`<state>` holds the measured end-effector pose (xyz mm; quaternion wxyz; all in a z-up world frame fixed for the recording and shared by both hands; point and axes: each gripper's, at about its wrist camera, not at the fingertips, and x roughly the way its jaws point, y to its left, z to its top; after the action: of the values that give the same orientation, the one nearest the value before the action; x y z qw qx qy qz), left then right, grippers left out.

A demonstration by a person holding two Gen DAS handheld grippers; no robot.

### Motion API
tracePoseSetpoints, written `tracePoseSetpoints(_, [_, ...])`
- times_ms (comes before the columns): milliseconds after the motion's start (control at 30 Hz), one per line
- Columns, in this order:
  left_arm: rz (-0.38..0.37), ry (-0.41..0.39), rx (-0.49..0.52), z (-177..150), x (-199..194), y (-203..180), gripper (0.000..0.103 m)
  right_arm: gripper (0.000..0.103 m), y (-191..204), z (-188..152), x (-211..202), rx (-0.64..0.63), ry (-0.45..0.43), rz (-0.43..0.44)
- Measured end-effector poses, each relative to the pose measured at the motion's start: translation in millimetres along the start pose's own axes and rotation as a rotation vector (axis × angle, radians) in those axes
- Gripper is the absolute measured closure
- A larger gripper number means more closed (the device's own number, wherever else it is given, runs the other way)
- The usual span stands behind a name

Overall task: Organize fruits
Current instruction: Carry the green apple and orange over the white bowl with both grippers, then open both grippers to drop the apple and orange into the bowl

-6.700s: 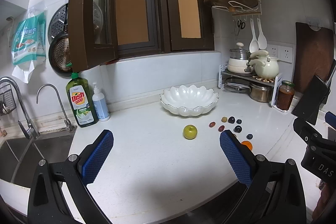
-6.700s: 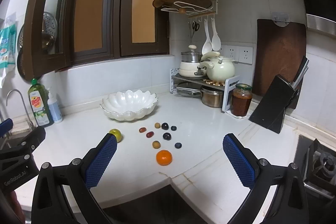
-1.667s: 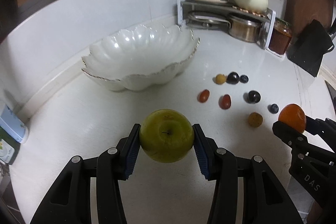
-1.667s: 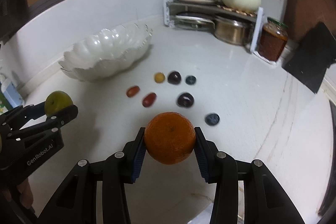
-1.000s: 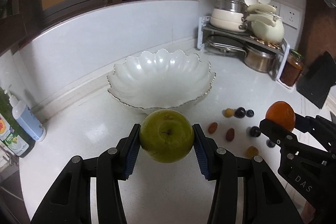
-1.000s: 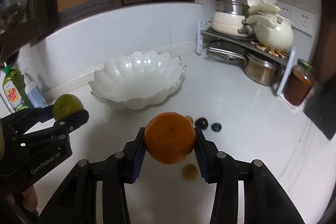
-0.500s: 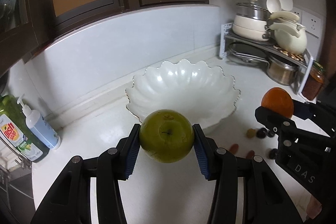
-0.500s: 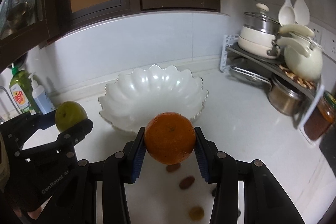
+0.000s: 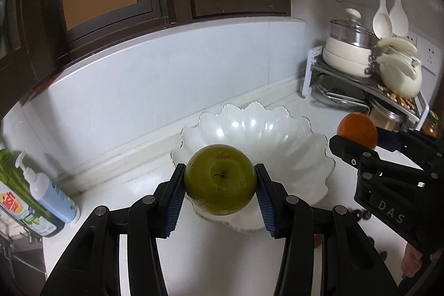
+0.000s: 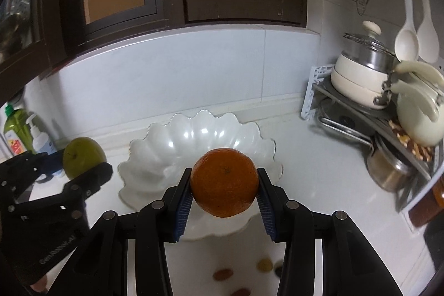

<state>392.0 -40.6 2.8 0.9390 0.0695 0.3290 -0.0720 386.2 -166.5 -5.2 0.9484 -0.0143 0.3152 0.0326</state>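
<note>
Just beyond both jaws sat the white bowl (image 9: pixel 319 154), closer than a second before; the left gripper (image 9: pixel 220 186) clamped the apple (image 9: pixel 220 179), the right gripper (image 10: pixel 224 186) the orange (image 10: pixel 224 182), probably ready to drop in.

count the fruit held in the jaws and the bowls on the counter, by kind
green apple: 1
orange: 1
white bowl: 1
total: 3
</note>
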Motion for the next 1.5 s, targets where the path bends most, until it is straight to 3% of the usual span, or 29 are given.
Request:
tracePoseSetpoints(300, [-0.005, 0.071, -0.017, 25.3, 38.6, 8.2, 0.055, 0.058, -4.3, 25.6, 48.3, -0.022, 0.093, 0.028])
tracePoseSetpoints(533, [-0.001, 0.162, -0.023, 39.8, 78.1, 15.6, 0.055, 0.058, -7.7, 38.6, 90.2, -0.03, 0.199, 0.059])
tracePoseSetpoints(800, [-0.008, 0.275, -0.034, 49.0, 130.1, 17.4, 0.055, 0.058, -6.2, 46.9, 132.5, -0.084, 0.3, 0.037])
tracePoseSetpoints(1167, [-0.029, 0.422, -0.064, 42.8, 187.5, 20.3, 0.055, 0.058, -7.4, 46.6, 181.5, -0.119, 0.426, 0.035])
tracePoseSetpoints(1500, [-0.017, 0.504, -0.068, 30.6, 216.4, 15.1, 0.055, 0.058, -9.3, 34.5, 210.2, -0.13, 0.501, 0.038])
